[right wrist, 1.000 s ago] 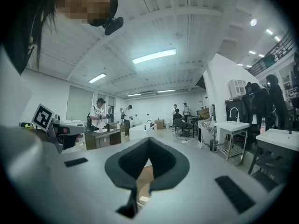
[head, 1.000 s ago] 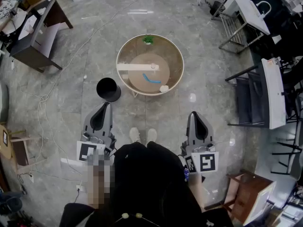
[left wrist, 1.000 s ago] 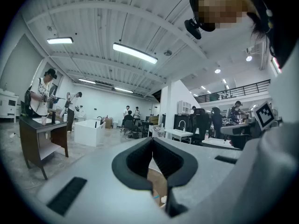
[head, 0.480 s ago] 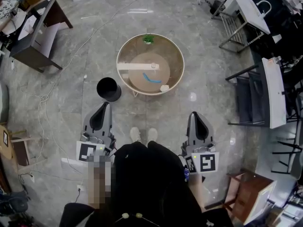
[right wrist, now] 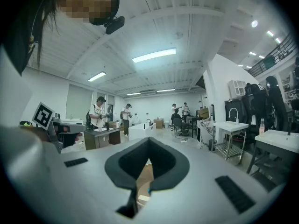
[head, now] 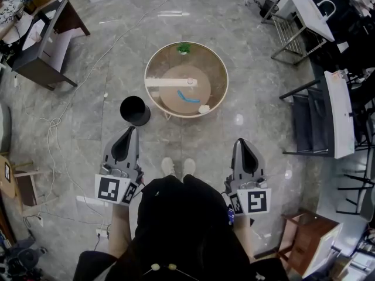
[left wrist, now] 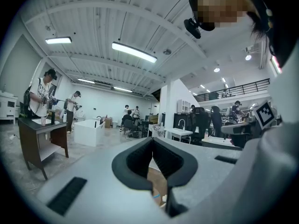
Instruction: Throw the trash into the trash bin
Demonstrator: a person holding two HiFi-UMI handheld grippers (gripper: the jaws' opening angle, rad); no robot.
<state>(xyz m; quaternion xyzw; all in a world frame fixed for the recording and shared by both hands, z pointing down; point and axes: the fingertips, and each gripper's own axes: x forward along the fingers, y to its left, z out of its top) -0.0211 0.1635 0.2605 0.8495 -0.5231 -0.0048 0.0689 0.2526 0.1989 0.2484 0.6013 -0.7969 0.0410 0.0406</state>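
Both tools are held side by side well short of the round tabletop, and neither carries anything: the left gripper has its jaws pressed together with nothing between them, and the right gripper is closed and empty in the same way. The trash is all on the tabletop. A blue curved piece lies near the middle, a small crumpled white scrap sits by the edge nearest the person, a long pale strip reaches in from the left edge, a tiny white bit lies at the strip's inner end, and a green item sits at the far edge. The black trash bin stands open on the floor just beside the tabletop's left edge. Everything looks light. The white scrap is probably soft paper that will crush under the jaws, so a pinch across its bulk should do. The blue piece seems thin and bendy, best taken at mid-length so it does not droop or swing. The strip looks stiffer and lies flat, so its end by the left edge may be the easiest place to get under it. What the green item is made of cannot be told from here
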